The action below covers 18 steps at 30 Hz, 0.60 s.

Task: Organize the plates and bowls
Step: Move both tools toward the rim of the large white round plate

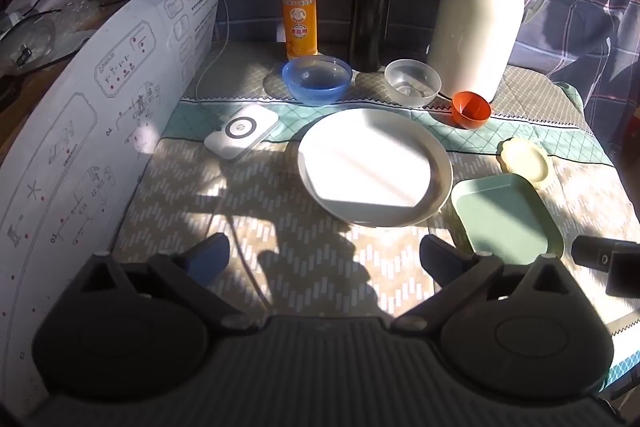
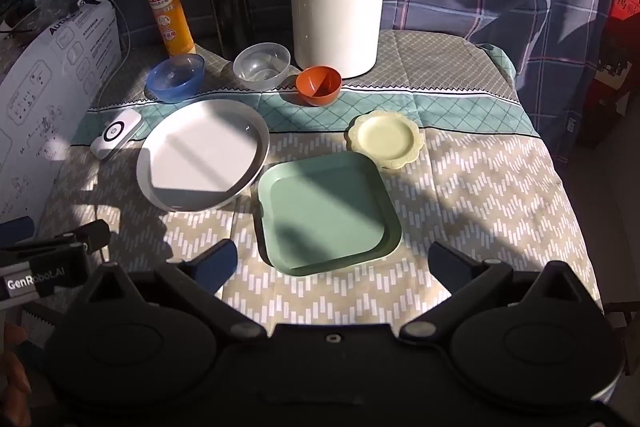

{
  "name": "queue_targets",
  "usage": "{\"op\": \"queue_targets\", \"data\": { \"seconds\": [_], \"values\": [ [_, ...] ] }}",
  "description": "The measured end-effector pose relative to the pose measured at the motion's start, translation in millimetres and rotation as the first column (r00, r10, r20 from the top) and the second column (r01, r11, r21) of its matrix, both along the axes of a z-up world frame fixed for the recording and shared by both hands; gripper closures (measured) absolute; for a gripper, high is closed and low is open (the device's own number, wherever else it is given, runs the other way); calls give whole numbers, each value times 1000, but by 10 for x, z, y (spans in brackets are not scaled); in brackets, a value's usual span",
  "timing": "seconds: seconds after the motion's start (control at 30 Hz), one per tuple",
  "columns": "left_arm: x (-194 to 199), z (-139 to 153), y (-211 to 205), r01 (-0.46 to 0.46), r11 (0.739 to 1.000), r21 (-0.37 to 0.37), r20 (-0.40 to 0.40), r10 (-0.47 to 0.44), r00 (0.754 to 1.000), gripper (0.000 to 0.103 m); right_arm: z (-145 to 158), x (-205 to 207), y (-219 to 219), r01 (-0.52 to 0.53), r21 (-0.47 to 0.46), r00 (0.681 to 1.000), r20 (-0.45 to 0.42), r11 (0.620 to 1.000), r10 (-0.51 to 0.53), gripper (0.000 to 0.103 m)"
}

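Hovering empty, both right gripper (image 2: 332,263) and left gripper (image 1: 324,255) spread wide; pinch green plate (image 2: 326,213) rim shallow, lift level.

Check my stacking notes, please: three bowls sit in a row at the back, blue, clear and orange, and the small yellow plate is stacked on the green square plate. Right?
Not quite. The blue bowl, clear bowl and orange bowl are as you say, but the small yellow plate is not stacked: it lies on the cloth beside the far corner of the green square plate, as the right wrist view shows.
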<state>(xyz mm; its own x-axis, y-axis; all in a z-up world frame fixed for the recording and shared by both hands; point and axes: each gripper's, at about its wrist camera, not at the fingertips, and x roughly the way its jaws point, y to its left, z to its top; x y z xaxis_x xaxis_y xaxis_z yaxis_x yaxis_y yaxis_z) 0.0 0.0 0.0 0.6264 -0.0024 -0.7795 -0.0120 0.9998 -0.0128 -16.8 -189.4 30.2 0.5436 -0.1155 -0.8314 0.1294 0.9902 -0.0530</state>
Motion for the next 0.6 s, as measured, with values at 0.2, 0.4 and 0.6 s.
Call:
{"op": "queue_targets", "data": {
  "seconds": [0.2, 0.4, 0.6],
  "values": [
    [-28, 46, 34, 0, 1000, -9, 27, 0, 1000, 0, 23, -27, 13, -3, 7, 1000, 10, 1000, 3, 0],
    [-38, 3, 4, 1, 1000, 4, -14, -1, 1000, 0, -26, 2, 9, -1, 17, 1000, -2, 1000, 1, 0],
    [4, -41, 31, 1, 1000, 19, -60, 0, 998, 0, -67, 62, 6, -9, 27, 1000, -9, 1000, 9, 0]
  ]
}}
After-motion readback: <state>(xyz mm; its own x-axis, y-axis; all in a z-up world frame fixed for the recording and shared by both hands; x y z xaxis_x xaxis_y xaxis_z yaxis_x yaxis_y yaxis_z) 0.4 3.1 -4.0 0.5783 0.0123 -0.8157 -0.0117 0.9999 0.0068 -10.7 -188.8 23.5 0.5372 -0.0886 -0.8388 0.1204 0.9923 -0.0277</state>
